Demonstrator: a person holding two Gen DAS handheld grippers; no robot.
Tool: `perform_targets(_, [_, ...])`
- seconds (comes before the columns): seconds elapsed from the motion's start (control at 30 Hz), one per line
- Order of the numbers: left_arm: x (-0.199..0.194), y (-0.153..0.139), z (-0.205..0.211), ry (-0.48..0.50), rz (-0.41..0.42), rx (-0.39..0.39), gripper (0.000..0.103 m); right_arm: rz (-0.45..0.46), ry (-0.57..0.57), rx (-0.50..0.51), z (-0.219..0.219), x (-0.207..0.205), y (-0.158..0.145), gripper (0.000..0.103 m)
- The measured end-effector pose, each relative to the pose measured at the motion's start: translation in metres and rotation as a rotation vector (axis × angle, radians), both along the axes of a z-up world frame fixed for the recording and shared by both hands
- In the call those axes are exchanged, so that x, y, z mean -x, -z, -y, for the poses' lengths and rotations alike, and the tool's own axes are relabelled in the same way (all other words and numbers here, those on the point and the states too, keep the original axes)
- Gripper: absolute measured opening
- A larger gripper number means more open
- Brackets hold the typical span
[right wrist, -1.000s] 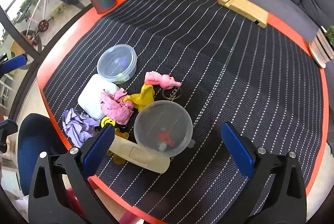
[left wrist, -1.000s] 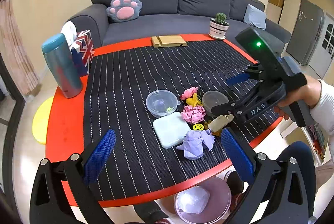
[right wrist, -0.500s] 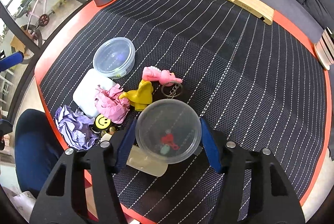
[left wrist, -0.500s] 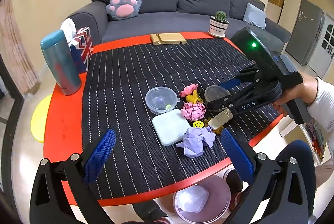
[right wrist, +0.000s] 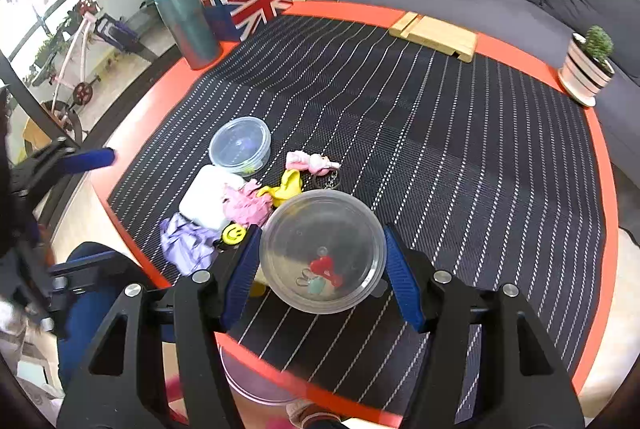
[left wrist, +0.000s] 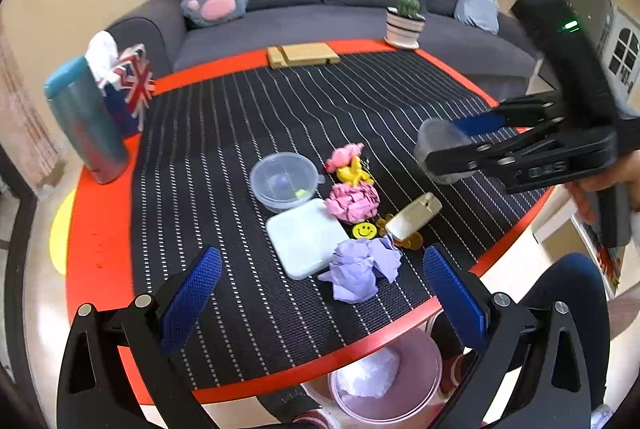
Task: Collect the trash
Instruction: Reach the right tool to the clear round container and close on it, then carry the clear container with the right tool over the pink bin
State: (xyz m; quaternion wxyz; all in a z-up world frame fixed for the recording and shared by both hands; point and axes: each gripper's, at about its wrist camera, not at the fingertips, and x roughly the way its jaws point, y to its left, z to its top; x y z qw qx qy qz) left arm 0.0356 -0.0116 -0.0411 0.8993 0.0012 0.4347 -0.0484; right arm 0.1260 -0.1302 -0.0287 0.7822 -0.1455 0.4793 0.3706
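Note:
My right gripper (right wrist: 322, 255) is shut on a clear round lidded container (right wrist: 320, 249) with small red and green bits inside. It holds the container up off the striped mat, and the left wrist view shows it at the right (left wrist: 438, 139). On the mat lie a crumpled purple paper (left wrist: 362, 269), a crumpled pink paper (left wrist: 352, 201), a second clear container (left wrist: 284, 181), a white square box (left wrist: 306, 237), a smiley badge (left wrist: 364, 229) and a beige piece (left wrist: 414, 217). My left gripper (left wrist: 320, 265) hangs open over the table's front edge, just short of the purple paper, with nothing between its fingers.
A pink bin (left wrist: 384, 385) with crumpled paper inside stands on the floor under the table's front edge. A teal tumbler (left wrist: 86, 121) and a flag tissue box (left wrist: 128, 89) stand at the left. A wooden stand (left wrist: 304, 55) and a cactus pot (left wrist: 405, 23) sit along the far edge.
My right gripper closed on the clear container beside the toys and lifted it off the mat. The left gripper stayed about where it was.

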Motion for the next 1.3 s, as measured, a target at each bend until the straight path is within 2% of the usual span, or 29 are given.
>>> perform_targets(0.27, [-0.018,0.022,0.011,0.045,-0.088,0.013,0.097,0.015,0.04,-0.038,0.027,0.021,-0.006,0.06])
perform_targets(0.57, [-0.025,0.039,0.018,0.067,-0.126,0.017,0.096,0.006,0.06,-0.031,0.042,0.032,0.002,0.06])
perform_targets(0.6, [-0.026,0.04,0.018,0.066,-0.127,0.014,0.094,0.007,0.061,-0.03,0.043,0.033,0.002,0.06])
perform_targets(0.67, [-0.026,0.041,0.019,0.068,-0.137,0.017,0.076,0.007,0.064,-0.031,0.044,0.033,0.003,0.06])
perform_targets(0.73, [-0.026,0.044,0.019,0.068,-0.143,0.019,0.065,0.011,0.064,-0.03,0.044,0.035,0.002,0.06])
perform_targets(0.77, [-0.027,0.044,0.018,0.07,-0.145,0.018,0.053,0.012,0.064,-0.03,0.044,0.035,0.002,0.06])
perform_targets(0.87, [-0.026,0.044,0.019,0.08,-0.143,0.021,0.039,0.019,0.064,-0.032,0.044,0.035,0.001,0.06])
perform_targets(0.97, [-0.024,0.042,0.02,0.085,-0.135,0.026,0.035,0.025,0.067,-0.039,0.044,0.036,-0.001,0.06])
perform_targets(1.3, [-0.001,0.011,0.019,0.087,-0.062,0.054,0.035,0.043,0.072,-0.073,0.05,0.055,-0.01,0.06])
